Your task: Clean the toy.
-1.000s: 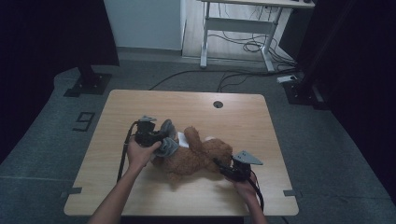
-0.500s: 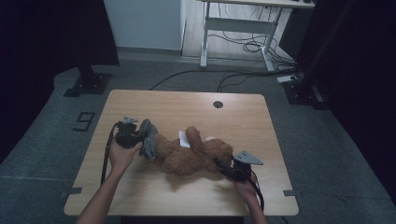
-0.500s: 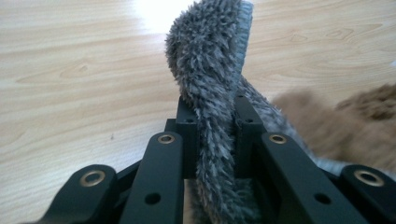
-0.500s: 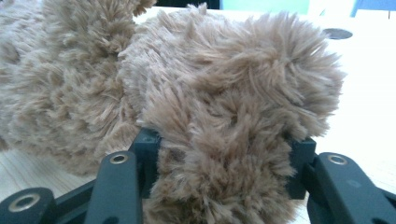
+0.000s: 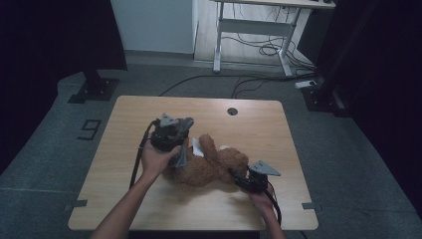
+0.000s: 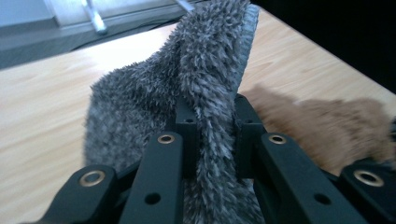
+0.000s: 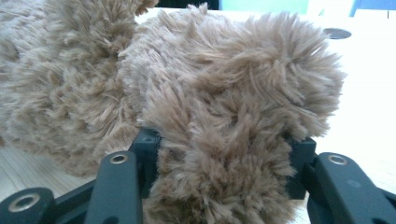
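Lying on the wooden bench (image 5: 259,124), the brown plush bear (image 5: 211,167) is partly covered: the person's left hand (image 5: 154,162) and what it carries hide the bear's left end in the high view, and dim light blurs which limb is which. A small white patch (image 5: 197,145) shows beside the bear's raised limb; what it is cannot be made out.

In the left gripper view the grey fuzzy cloth (image 6: 187,93) rises past the top edge of the picture and blocks most of the bench behind it, with only a blurred strip of brown fur at the right. The left hand-held gripper (image 6: 211,126) has its jaws drawn close together, pinching a fold of that grey cloth, held above the bench just left of the bear.

The right hand-held gripper (image 7: 224,161) stands about half spread, its jaws pressed on either side of a thick, rounded part of the bear at the bear's right end, low on the bench. Fur hides the pad faces, and whether that part is a head or a paw cannot be told.
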A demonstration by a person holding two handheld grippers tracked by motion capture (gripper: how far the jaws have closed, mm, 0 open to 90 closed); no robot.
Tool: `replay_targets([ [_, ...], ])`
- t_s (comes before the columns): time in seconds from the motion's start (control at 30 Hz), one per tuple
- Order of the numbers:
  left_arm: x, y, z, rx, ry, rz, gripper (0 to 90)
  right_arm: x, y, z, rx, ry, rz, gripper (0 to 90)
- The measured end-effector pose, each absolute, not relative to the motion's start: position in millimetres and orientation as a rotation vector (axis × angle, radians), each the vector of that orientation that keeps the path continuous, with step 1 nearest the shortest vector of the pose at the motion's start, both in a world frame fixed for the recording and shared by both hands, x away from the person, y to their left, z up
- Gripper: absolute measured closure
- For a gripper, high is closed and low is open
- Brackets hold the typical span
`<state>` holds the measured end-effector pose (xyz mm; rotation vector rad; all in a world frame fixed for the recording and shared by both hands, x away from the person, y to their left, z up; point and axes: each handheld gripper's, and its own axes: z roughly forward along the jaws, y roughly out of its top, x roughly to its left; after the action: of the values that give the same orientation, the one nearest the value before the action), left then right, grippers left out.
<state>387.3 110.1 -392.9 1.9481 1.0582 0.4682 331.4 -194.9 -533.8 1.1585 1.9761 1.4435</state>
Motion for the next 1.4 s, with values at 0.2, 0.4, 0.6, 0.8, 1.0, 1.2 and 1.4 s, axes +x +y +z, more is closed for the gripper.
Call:
replay_targets([
  [0.2,399,76,-414,2.058,1.069,0.411,76.3,332,-195,-534,1.157,1.977,1.446,47.0],
  [0.4,404,85,-447,2.070,1.128,0.276,75.6,331,-195,-534,1.145,1.985,1.441,46.7],
  [0.6,388,97,-454,2.034,1.107,0.250,76.4,331,-198,-531,1.169,2.005,1.477,32.1],
  [0.8,368,105,-459,2.007,1.066,0.258,76.7,330,-208,-521,1.214,2.034,1.526,19.5],
  [1.0,352,116,-465,1.948,1.056,0.252,76.8,325,-213,-494,1.203,1.963,1.583,17.4],
  [1.2,339,116,-465,1.951,1.022,0.276,76.9,342,-214,-467,1.235,1.943,1.568,16.7],
  [1.4,336,120,-469,1.931,1.017,0.255,76.8,354,-202,-473,1.253,2.138,1.521,14.5],
])
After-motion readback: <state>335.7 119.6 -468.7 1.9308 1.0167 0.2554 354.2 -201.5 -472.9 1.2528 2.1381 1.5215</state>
